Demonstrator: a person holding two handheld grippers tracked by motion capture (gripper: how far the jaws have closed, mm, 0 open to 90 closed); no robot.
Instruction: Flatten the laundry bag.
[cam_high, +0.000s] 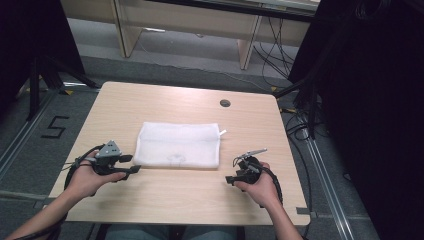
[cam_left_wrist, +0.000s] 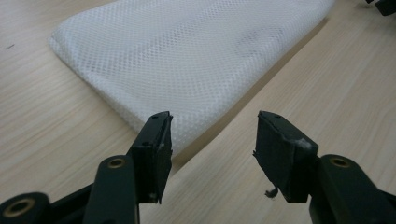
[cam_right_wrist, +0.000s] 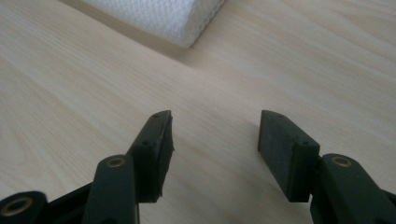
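A folded white mesh bag lies flat in the middle of the wooden table, a small white tab sticking out at its far right corner. My left gripper hovers just off the bag's near left corner, jaws open and empty. In the left gripper view that corner of the mesh bag sits right ahead of the open left gripper. My right gripper rests near the bag's near right corner, open, holding nothing. The right gripper view has the open right gripper over bare wood, with the bag's corner farther off.
A round cable hole sits in the table near its far edge. Black curtains and stands flank both sides, with cables on the floor at the right. A desk frame stands beyond the table.
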